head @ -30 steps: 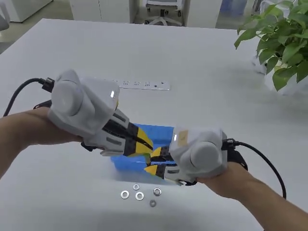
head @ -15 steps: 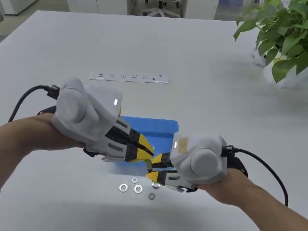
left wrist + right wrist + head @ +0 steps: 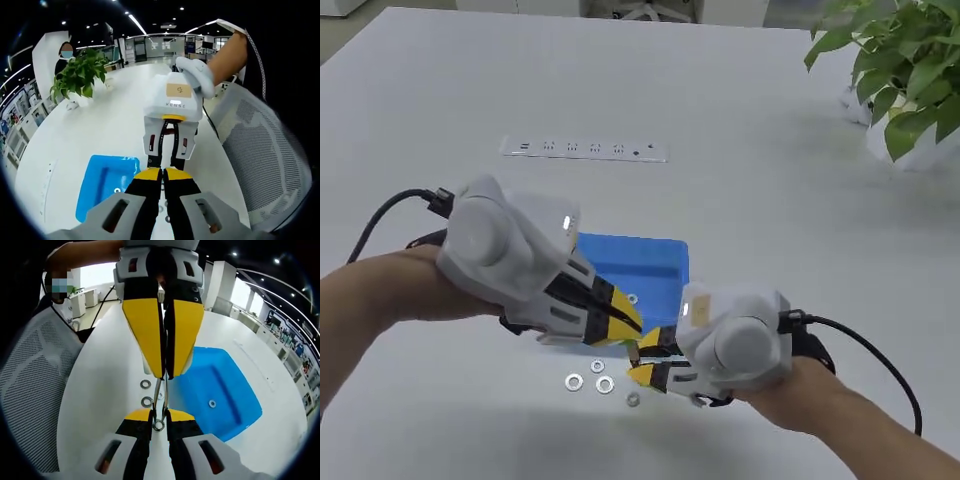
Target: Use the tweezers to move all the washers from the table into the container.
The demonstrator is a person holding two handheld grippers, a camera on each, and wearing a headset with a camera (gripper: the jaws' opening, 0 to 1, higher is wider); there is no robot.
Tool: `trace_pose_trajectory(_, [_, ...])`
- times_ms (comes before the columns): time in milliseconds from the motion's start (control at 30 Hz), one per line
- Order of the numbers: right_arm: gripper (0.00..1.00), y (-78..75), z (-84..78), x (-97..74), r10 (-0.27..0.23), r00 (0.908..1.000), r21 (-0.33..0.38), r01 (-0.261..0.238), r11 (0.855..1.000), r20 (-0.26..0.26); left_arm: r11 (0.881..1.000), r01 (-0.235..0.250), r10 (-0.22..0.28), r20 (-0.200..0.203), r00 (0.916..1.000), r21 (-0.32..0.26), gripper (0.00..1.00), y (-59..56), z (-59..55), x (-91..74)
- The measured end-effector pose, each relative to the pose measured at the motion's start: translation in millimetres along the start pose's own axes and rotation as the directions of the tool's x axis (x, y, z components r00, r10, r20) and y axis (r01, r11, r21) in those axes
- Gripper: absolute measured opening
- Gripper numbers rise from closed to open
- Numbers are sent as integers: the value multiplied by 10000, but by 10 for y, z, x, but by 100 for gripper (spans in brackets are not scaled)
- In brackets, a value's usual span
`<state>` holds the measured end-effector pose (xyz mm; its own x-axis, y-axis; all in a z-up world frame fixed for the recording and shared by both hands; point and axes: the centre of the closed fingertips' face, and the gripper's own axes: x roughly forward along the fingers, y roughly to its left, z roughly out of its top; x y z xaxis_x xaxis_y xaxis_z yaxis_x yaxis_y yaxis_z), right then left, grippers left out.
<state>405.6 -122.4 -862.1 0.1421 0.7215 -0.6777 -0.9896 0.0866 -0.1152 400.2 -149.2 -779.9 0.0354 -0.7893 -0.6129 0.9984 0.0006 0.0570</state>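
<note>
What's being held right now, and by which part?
The left gripper holds the tweezers by the shafts above their tips. The tips sit at a washer by the right gripper; whether it is pinched cannot be told.

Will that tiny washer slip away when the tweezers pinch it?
Probably a bit: the washer looks thin, flat, shiny metal on a smooth table, so it may skid. It likely weighs almost nothing, and lying flat it shouldn't roll.
</note>
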Motion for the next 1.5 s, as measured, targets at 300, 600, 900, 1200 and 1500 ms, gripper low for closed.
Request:
trace_pose_trajectory(300, [13,48,-81,26,107,9999,170,-105,9998,-131,9999,114,-115,-19,9999,-87,6,-30,-28,46])
trace_pose_trajectory(600, [14,48,-128,34,137,9997,219,-132,9997,-224,9998,152,-152,10,9999,-131,6,-44,-46,92])
trace_pose_trajectory(900, [15,57,-120,20,123,9997,323,-116,9994,-203,9999,62,-60,140,9999,-153,6,2,-14,137])
trace_pose_trajectory(1200, [12,28,-126,8,87,9996,406,-76,9991,-256,9998,39,-35,225,9997,-185,5,27,-4,160])
trace_pose_trajectory(1500, [10,34,-131,2,119,9996,531,-105,9985,-254,9997,108,-103,227,9997,-211,5,15,-5,168])
